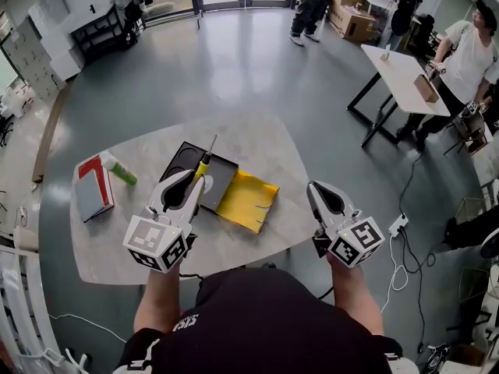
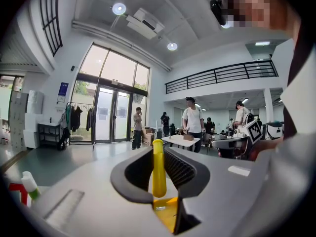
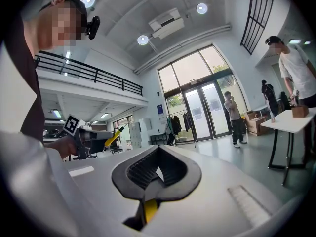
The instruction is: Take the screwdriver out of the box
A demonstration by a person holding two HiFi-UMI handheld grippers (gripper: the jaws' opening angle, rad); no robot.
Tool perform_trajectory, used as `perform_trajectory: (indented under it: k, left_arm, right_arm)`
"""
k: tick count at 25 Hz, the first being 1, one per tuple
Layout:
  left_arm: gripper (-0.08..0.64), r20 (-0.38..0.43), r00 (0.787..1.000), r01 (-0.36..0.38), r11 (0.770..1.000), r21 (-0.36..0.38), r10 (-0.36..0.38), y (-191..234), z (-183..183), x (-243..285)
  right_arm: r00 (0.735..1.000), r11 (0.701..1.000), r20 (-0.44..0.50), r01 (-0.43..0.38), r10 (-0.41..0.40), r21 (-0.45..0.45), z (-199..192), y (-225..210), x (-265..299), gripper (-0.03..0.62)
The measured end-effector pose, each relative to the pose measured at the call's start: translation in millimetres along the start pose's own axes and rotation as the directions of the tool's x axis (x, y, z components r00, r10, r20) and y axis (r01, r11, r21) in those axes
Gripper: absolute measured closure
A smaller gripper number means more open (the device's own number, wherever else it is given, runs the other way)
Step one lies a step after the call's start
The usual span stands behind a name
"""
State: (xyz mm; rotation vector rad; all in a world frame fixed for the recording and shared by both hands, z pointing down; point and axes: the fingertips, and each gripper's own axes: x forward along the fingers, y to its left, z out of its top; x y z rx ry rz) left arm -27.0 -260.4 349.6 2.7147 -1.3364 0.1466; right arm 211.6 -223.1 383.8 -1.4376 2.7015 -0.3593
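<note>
So, we had the left gripper (image 1: pixel 195 182) clamped on the screwdriver (image 1: pixel 206 160), with both jaws pressing the yellow handle. The dark shaft stuck out past the jaw tips, pointing away from us. From the head view the tool sat over the middle of the black box (image 1: pixel 221 179). It looked lifted clear of the box, with only the gripper holding it.

The box itself lay open and flat on the pale table (image 1: pixel 269 142). Its yellow lid (image 1: pixel 248 201) was spread out touching the box's right side. Left of the box and apart from it lay a green and white bottle (image 1: pixel 119 168). Further left again was a red and grey book-like thing (image 1: pixel 93 190).

Our right gripper (image 1: pixel 314 187) hovered well to the right of the box, past the yellow lid and near the table edge. Its jaws were closed together with nothing between them.

Far beyond the box, up and to the right, a few people stood around a white table (image 1: pixel 401 76).
</note>
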Motion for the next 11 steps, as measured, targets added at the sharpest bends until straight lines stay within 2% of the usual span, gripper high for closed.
perform_trajectory:
  k: [11]
  left_arm:
    - [0.494, 0.007, 1.0, 0.014, 1.0, -0.002, -0.014, -4.3, 1.9, -0.4]
  right_arm:
    - [1.0, 1.0, -0.004, 0.004, -0.004, 0.007, -3.5, -0.2, -0.8, 0.58]
